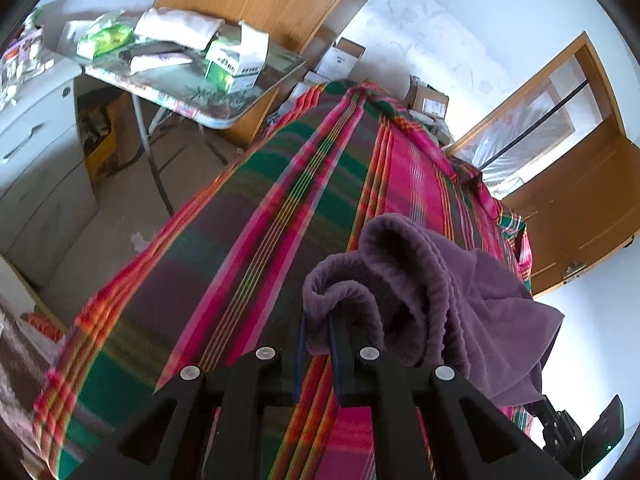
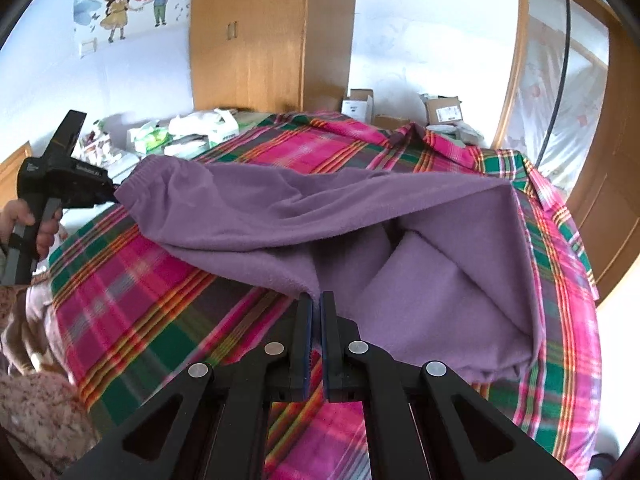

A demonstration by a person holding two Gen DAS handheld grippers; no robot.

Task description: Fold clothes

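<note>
A purple fleece garment with an elastic waistband is stretched above the plaid bed cover. My left gripper is shut on the gathered waistband, which bunches over its fingers. My right gripper is shut on a lower edge of the purple garment, and the cloth droops in folds to its right. In the right wrist view the left gripper shows at the far left, held by a hand, pulling the waistband corner taut. The right gripper's body shows low in the left wrist view.
A folding table with boxes and packets stands left of the bed beside white drawers. A wooden wardrobe, cardboard boxes and a wooden door lie beyond the bed. A floral quilt lies at the left.
</note>
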